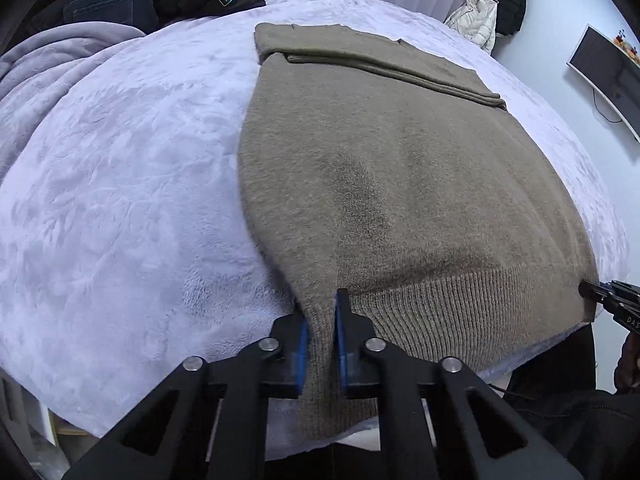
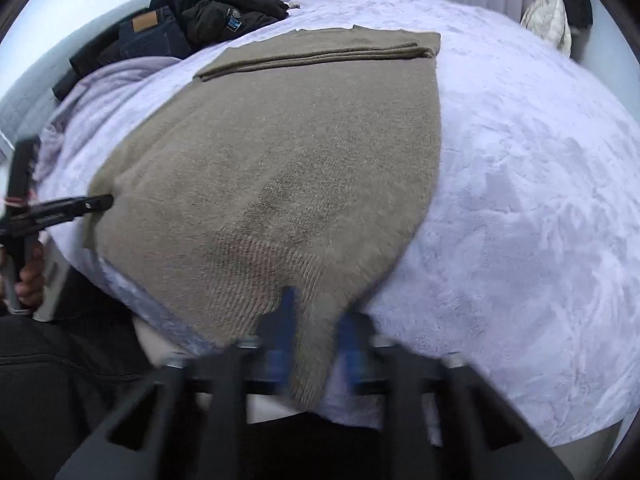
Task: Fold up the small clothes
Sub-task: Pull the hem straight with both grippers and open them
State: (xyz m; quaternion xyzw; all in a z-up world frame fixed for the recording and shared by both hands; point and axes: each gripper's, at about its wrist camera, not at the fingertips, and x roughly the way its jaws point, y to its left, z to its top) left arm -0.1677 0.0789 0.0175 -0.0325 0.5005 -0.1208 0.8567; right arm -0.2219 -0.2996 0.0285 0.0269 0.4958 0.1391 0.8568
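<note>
Both grippers, left [image 1: 322, 320] and right [image 2: 314, 320], pinch the sweater's [image 1: 400, 184] hem corners; it runs lengthwise toward frame top.

Two fisheye cameras ride low over the near edge of a lavender blanket [image 1: 120, 208], each looking forward along its own gripper's fingers across a taupe sweater [image 1: 400, 184]. The left wrist view sits close at the sweater's near left corner and catches the right gripper [image 1: 590, 291] at its right border. The right wrist view, blurred up close, sits at the near right corner with the left gripper [image 2: 106, 201] at its left. Both share the sweater, blanket and far dark clothes pile [image 2: 224, 12].
</note>
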